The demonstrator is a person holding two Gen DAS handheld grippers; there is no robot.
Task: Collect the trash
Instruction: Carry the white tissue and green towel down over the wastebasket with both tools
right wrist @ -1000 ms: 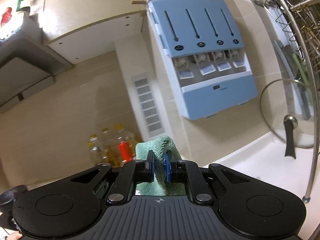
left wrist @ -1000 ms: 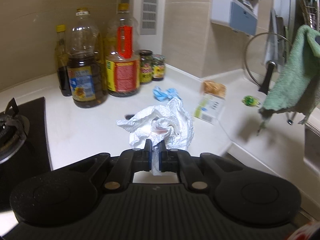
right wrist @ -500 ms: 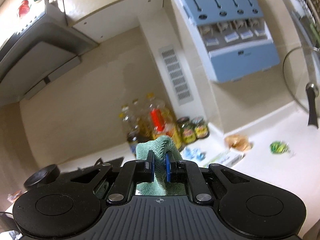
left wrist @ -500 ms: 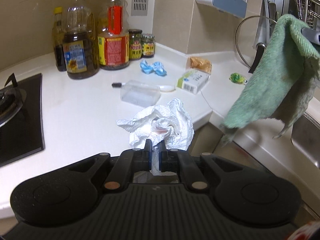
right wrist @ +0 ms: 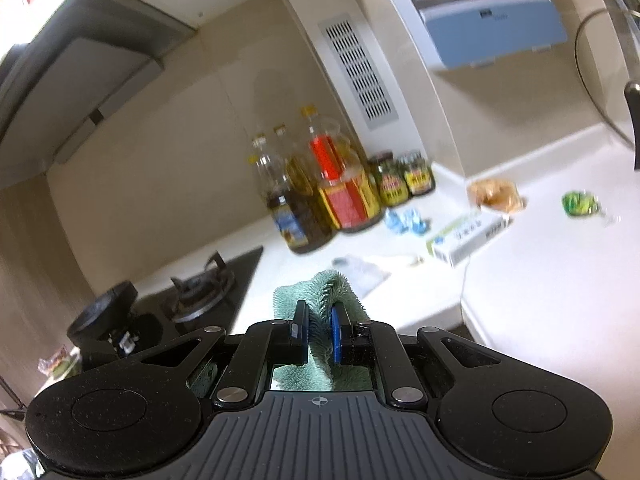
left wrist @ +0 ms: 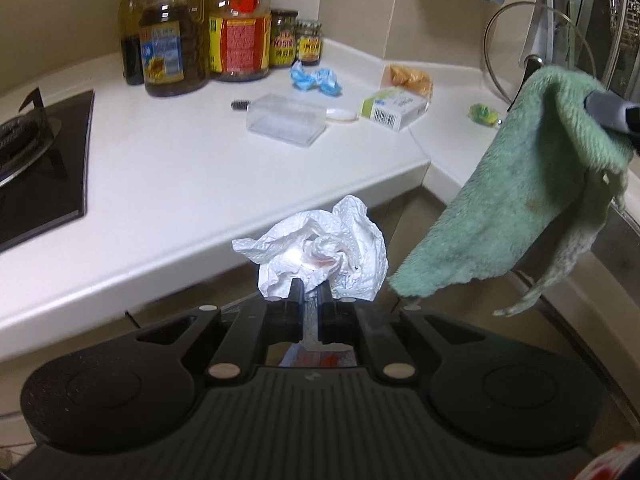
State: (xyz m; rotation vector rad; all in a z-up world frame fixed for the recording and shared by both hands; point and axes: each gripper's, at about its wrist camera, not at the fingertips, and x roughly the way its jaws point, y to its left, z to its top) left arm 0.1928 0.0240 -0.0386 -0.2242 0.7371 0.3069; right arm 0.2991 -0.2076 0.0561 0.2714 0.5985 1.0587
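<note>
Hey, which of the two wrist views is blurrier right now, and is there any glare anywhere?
Right wrist view: blurrier, the oil bottles and cardboard box are smeared. Left wrist view: mostly sharp, with a blown-out bright spot on the crumpled paper towel just ahead of the left gripper.

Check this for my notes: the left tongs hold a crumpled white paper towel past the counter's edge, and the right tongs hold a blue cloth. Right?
Not quite: the cloth in the right tongs is green, not blue, as both wrist views show. The rest stands: the left tongs hold the crumpled white paper towel past the counter's edge.
</note>
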